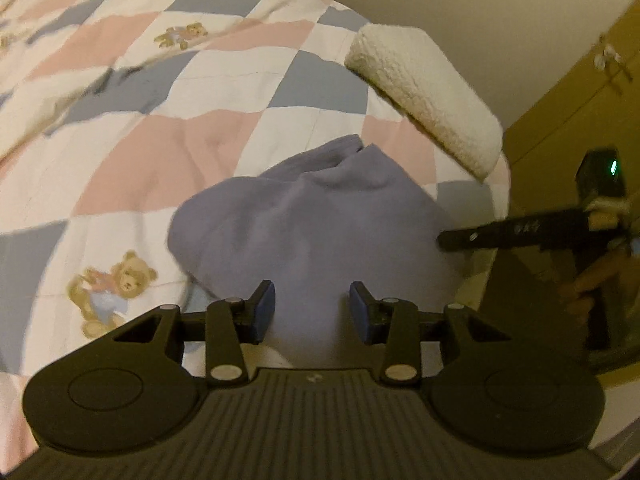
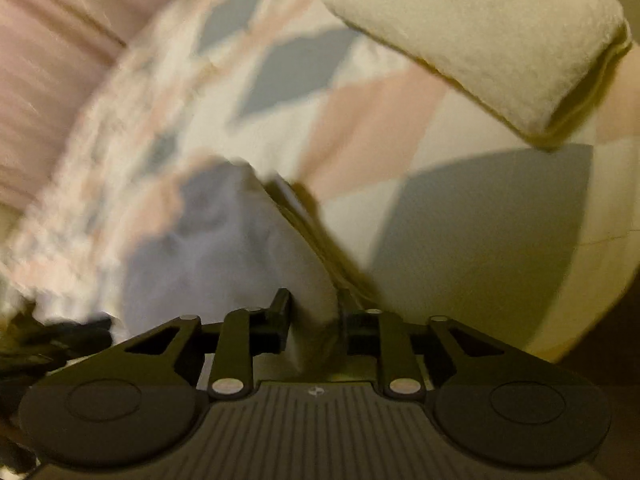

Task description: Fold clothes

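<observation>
- We saw a bed (image 1: 132, 132) covered by a quilt (image 1: 224, 80) checked in pink, blue-grey and white, with teddy bears printed on it.
- A crumpled lavender garment (image 1: 304, 220) lay directly on the quilt, near the bed's edge.
- A folded cream fleece (image 1: 428, 92) lay just beyond the garment, apart from it.

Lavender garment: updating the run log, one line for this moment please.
lavender garment bunched on quilt | left gripper open | right gripper shut on lavender garment

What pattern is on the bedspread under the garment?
Pink, grey-blue and white diamond patchwork with teddy bears on the bedspread; clearest in the left wrist view.
</observation>
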`<action>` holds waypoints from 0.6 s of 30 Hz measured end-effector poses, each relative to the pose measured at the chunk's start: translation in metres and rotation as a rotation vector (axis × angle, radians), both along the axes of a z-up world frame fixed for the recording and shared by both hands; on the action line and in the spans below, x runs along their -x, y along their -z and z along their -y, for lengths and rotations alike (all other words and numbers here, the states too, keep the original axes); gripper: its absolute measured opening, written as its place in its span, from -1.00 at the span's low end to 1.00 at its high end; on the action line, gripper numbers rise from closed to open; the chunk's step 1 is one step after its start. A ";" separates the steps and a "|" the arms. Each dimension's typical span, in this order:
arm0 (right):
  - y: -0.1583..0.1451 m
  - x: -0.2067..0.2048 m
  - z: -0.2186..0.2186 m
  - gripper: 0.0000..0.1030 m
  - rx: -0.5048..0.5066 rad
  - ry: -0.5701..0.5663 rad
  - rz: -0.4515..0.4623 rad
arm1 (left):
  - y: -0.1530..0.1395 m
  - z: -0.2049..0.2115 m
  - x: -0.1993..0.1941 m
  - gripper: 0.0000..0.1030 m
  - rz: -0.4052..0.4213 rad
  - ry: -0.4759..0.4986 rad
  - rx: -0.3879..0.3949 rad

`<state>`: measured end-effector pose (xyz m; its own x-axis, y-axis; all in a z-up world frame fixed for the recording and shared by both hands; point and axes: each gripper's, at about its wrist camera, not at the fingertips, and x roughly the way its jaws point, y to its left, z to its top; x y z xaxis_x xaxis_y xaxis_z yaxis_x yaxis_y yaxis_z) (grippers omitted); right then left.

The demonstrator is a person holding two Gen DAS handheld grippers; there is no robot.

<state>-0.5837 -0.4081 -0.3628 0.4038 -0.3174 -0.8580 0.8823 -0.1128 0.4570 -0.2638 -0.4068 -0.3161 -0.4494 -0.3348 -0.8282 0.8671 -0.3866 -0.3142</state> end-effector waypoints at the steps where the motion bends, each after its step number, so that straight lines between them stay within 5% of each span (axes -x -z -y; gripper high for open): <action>1: -0.003 0.004 0.002 -0.56 -0.010 0.009 0.008 | -0.005 0.002 0.000 -0.34 -0.001 -0.010 0.010; 3: -0.013 0.010 0.007 -0.14 -0.029 -0.002 -0.009 | -0.015 0.014 0.002 -0.34 -0.030 -0.038 0.006; 7: -0.035 0.016 0.034 -0.13 0.021 -0.139 -0.055 | -0.020 0.038 0.024 -0.35 -0.010 -0.056 0.020; 9: -0.039 0.016 0.056 -0.28 0.075 -0.254 -0.029 | -0.016 0.041 0.041 -0.36 0.002 -0.112 0.013; 11: -0.039 0.009 0.087 -0.83 0.099 -0.426 0.008 | -0.010 0.036 0.058 -0.36 -0.013 -0.159 -0.002; 18: -0.037 -0.040 0.176 -0.87 0.151 -0.978 0.115 | 0.014 0.018 0.100 -0.36 -0.060 -0.342 -0.067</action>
<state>-0.5435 -0.5836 -0.3257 0.6243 0.0969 -0.7752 0.5054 0.7066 0.4954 -0.3633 -0.4244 -0.3299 -0.3690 -0.4197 -0.8292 0.9222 -0.0542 -0.3830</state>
